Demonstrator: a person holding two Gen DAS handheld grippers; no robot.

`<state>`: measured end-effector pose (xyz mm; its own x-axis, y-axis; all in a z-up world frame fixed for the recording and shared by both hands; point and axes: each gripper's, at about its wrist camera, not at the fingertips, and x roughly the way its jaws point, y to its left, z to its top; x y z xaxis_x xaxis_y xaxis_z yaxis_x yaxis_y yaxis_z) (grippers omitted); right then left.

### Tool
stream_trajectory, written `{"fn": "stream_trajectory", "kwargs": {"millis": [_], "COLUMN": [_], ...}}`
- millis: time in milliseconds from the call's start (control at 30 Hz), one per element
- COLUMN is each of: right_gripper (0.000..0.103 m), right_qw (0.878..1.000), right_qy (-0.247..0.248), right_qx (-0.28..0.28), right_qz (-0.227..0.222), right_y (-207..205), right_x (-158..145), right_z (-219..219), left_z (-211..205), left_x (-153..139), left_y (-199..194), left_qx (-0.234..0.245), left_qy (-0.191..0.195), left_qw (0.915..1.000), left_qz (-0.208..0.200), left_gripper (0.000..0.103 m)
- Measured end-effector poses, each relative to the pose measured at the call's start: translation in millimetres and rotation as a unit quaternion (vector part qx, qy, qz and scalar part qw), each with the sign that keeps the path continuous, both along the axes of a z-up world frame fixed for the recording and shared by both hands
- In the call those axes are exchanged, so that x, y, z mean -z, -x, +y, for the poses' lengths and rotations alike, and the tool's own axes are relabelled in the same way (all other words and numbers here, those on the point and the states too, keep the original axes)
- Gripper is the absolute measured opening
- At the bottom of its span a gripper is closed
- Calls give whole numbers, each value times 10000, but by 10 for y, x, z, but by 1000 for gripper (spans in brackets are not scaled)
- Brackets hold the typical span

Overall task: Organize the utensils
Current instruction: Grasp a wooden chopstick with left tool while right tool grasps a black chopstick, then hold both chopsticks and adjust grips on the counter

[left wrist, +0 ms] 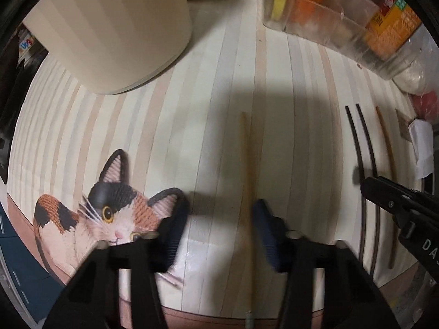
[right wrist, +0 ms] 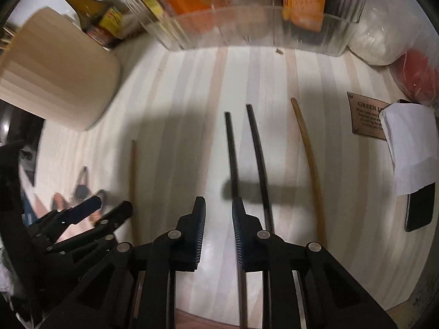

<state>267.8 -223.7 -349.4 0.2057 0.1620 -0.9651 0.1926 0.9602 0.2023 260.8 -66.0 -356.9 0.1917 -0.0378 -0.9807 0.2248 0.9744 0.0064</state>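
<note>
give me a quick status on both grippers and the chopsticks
Left gripper open, straddling a light chopstick. Right gripper open, over one of two black chopsticks. Second light chopstick untouched. Nothing in the way.

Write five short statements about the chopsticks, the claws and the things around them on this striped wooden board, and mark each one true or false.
1. Four chopsticks lie on the striped wooden board. True: two dark chopsticks and two pale wooden chopsticks.
2. The two dark ones lie side by side. True.
3. The left claw straddles a dark chopstick. False: a pale wooden chopstick lies between its fingers.
4. The clear plastic organiser bin is empty. False: it holds orange and yellow packets.
5. The right claw hangs over the pale chopsticks. False: it is over the dark pair.
</note>
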Motion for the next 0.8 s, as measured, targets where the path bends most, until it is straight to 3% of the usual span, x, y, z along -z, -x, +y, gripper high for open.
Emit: {"fn": "stream_trajectory", "kwargs": {"millis": [67,167,267,400,500,800], "right_gripper": [21,9,6,6,6,6], "right_qw": [9998,9966,9961,9981,9981,9946], "right_qy": [183,756,839,398,340,521], "right_qx": [-85,-295,-262,-389,-423,-731], "right_qz": [94,142,119,246,296,526], "right_y": [-11,-21,-10,20,44,-117], "right_x": [86,145,122,117,105,78], "right_z": [60,218,325,545,641,781], "left_z": [-32,-28,135,457,653,655], "left_x": [-2,9,16,42,67,174], "left_y": [20,21,0,7,15,85], "left_qx": [100,153,-17,-302,-458,-478], "left_qy": [34,-14,-77,-56,35,73], "left_qw": [9999,9998,9999,9995,9989,9988], "left_qz": [-129,-154,-125,-15,9,-35], "left_gripper": [25,6,4,4,4,4]}}
